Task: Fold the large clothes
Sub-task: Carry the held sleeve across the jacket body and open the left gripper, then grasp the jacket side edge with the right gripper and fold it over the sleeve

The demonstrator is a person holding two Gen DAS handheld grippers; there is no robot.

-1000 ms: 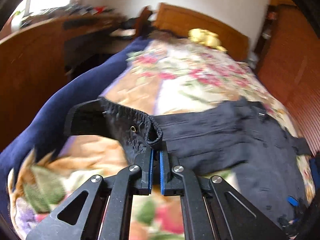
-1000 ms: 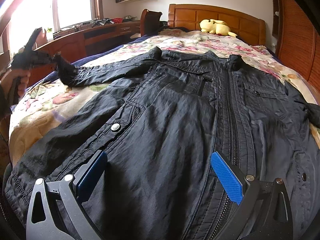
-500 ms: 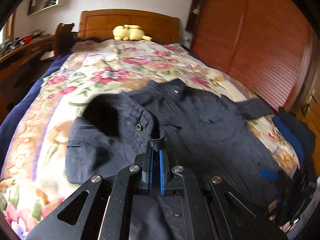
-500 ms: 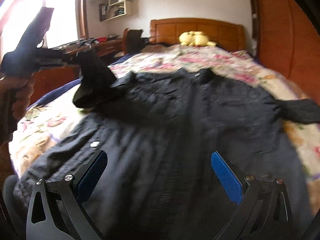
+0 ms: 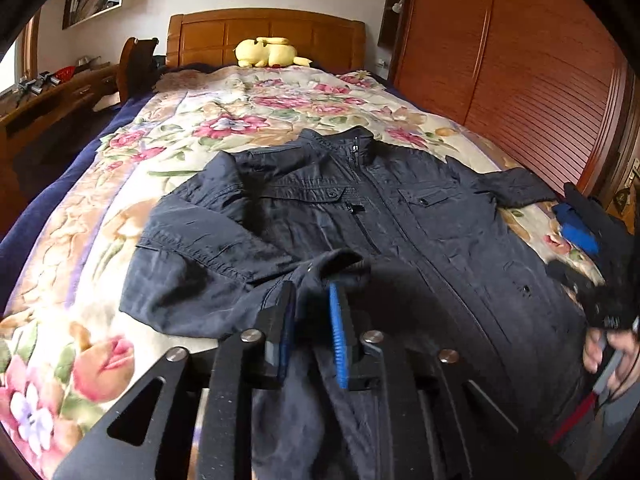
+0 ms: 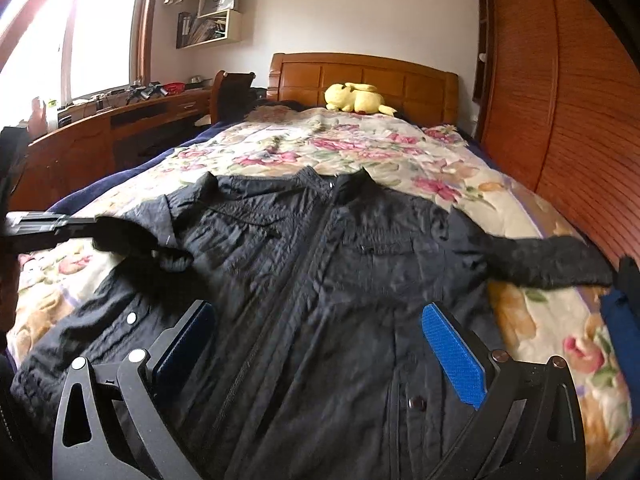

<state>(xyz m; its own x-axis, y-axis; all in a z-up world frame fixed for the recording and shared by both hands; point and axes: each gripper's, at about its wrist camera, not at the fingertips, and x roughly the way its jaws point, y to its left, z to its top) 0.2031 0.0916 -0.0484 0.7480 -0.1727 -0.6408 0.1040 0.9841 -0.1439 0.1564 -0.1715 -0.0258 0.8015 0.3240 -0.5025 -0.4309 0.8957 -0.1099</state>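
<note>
A black zip jacket (image 5: 400, 220) (image 6: 320, 260) lies front up on the floral bedspread (image 5: 240, 128), collar toward the headboard. Its left sleeve is folded in over the chest, and the cuff (image 5: 340, 260) (image 6: 176, 258) sits at the tips of my left gripper (image 5: 312, 312) (image 6: 94, 222). The left jaws are opening, with the cuff cloth loose between the blue pads (image 5: 336, 320). The other sleeve (image 6: 540, 260) stretches out to the right. My right gripper (image 6: 320, 348) (image 5: 576, 256) hovers wide open over the jacket's lower front, holding nothing.
A yellow plush toy (image 6: 356, 98) lies by the wooden headboard (image 6: 360, 76). A slatted wooden wardrobe (image 5: 520, 80) runs along the bed's right side. A desk (image 6: 100, 128) and chair (image 6: 232, 92) stand to the left. A hand (image 5: 612, 356) holds the right gripper.
The left gripper carried the sleeve cuff from the bed's left side in over the jacket's chest, then its jaws parted. The right gripper rose and drew back, still open.
</note>
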